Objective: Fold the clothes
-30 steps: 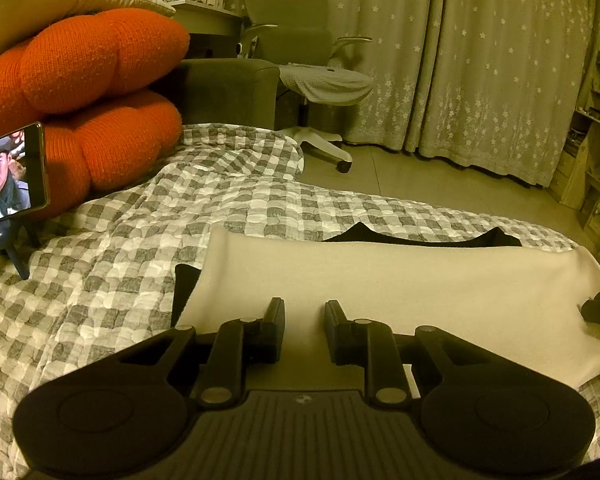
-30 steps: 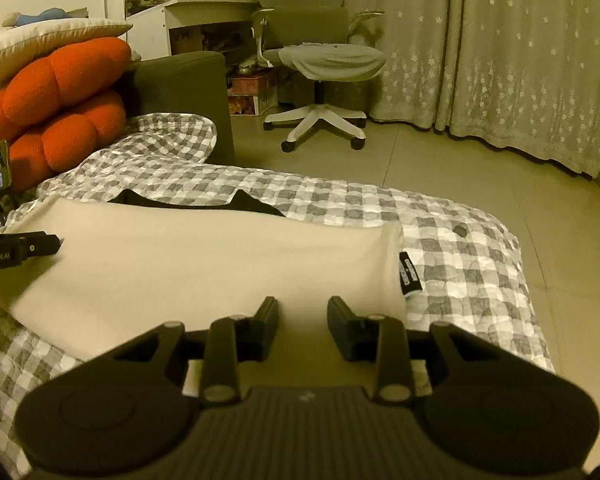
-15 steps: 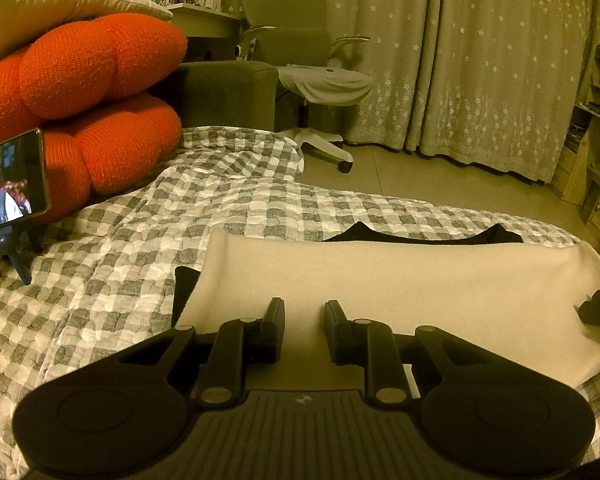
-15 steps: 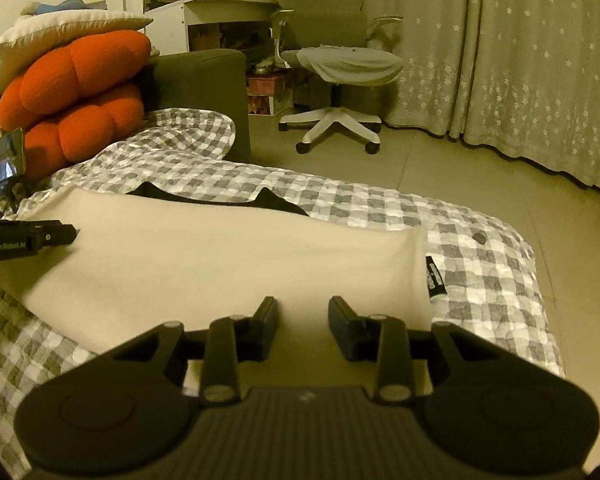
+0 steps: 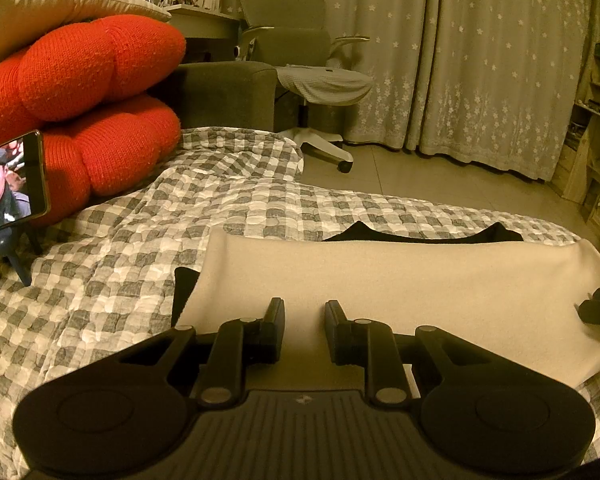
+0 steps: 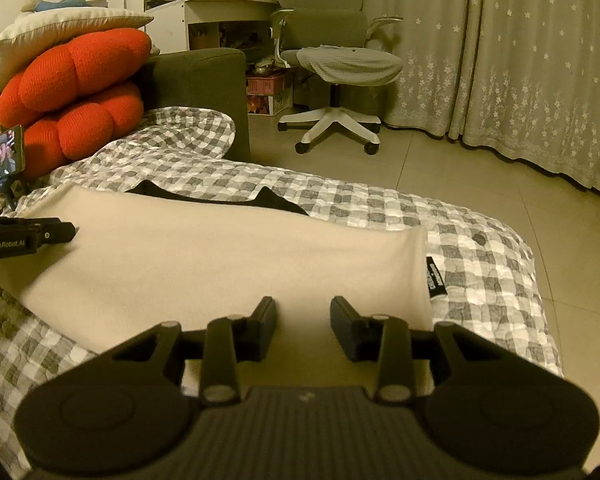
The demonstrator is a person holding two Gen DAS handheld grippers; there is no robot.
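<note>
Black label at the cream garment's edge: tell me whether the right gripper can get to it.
Probably yes. The black label lies exposed on the checked blanket, just beyond the open right gripper, to its right, with nothing between them.

Orange cushions (image 5: 92, 92), propped phone (image 5: 10, 186) (screen lit), office chair (image 6: 336, 56), starred curtains (image 5: 480, 52)
</note>
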